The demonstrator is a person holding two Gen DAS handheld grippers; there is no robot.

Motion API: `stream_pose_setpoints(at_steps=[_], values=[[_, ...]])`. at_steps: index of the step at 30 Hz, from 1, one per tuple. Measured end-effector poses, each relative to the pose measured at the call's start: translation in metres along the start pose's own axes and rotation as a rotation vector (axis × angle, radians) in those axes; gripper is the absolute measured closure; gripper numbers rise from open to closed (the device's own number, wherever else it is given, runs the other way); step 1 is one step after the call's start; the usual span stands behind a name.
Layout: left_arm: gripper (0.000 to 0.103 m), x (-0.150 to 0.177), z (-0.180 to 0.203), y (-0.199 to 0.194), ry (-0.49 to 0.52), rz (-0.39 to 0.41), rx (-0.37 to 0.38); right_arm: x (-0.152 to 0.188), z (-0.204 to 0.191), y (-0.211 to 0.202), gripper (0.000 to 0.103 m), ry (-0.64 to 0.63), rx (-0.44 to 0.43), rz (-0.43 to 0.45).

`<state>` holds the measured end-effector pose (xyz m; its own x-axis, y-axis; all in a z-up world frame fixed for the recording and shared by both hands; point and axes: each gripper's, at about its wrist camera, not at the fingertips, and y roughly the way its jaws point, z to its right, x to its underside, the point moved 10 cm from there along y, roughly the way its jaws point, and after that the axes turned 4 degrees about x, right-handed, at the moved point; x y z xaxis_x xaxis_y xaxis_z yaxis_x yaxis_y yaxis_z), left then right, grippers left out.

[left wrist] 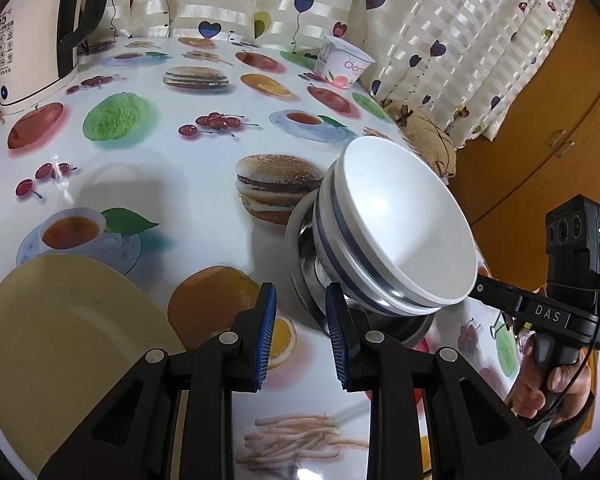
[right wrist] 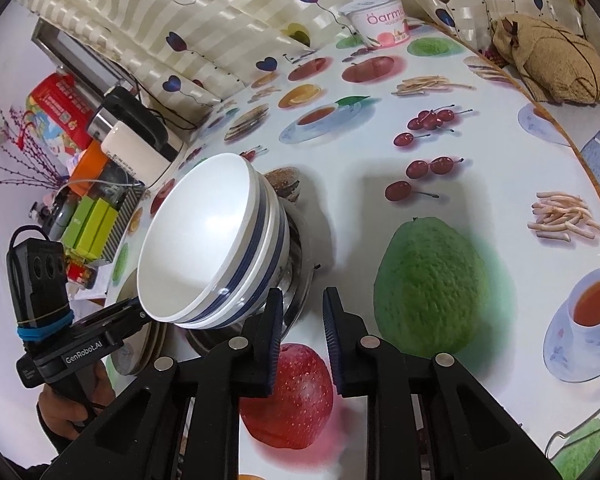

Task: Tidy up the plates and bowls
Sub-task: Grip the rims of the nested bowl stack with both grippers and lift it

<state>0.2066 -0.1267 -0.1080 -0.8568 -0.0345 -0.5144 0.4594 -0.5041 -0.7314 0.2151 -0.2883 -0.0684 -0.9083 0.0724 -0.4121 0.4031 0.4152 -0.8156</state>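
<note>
— On the table's glossy oilcloth [left wrist: 180, 184], from the left wrist: printed fruit, burgers, teacups and chips all over a white ground.

— And the task's things?

— Near the right edge, a stack of white bowls [left wrist: 400, 220] with blue bands, tipped toward the camera and resting in a steel dish [left wrist: 300, 248]. At the near left edge, a pale yellow plate [left wrist: 60, 340], lying flat, well apart from the stack.

— Left gripper [left wrist: 300, 328]?

— Parted a little, gripping nothing. Only oilcloth between the pads, with the steel dish just beside.

— Round about?

— Toward the far left corner, a white kettle [left wrist: 32, 40]. At the far edge, a yogurt cup [left wrist: 344, 64]. Behind, a striped curtain [left wrist: 220, 0] with heart balloons. Off the right edge, a woven brown bag [left wrist: 424, 136] and a wooden cabinet [left wrist: 540, 120]. Lower right, the right hand [left wrist: 556, 384] around a black handle.

— From the right wrist?

— Same stack, now on the left, leaning in its dish. Right gripper [right wrist: 302, 336] apart by a narrow gap, empty, over a printed apple, just right of the dish. Beyond the table's left edge, a clutter of boxes [right wrist: 88, 220] and a red tin [right wrist: 56, 112]. Lower left, the left hand [right wrist: 68, 408] on its handle, with that tool reaching under the bowls' rim; cannot tell whether touching.
</note>
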Motion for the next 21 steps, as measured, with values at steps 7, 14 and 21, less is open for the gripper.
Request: stream_pose_setpoints(at_steps=[7,14,21], values=[[0.077,-0.0015,-0.0027,0.0064,-0.02,-0.008,0.01,-0.0005,-0.0005,0.0033,0.086,0.001,-0.007,-0.004],[0.077,-0.0032,-0.0039,0.0085,-0.034,-0.006,0.019,-0.001,-0.0014,0.0054,0.087,0.002,-0.008,-0.004],[0.077,-0.0048,-0.0054,0.0093,-0.052,-0.006,0.029,-0.0019,-0.0015,0.0067,0.087,0.002,-0.007,-0.005]])
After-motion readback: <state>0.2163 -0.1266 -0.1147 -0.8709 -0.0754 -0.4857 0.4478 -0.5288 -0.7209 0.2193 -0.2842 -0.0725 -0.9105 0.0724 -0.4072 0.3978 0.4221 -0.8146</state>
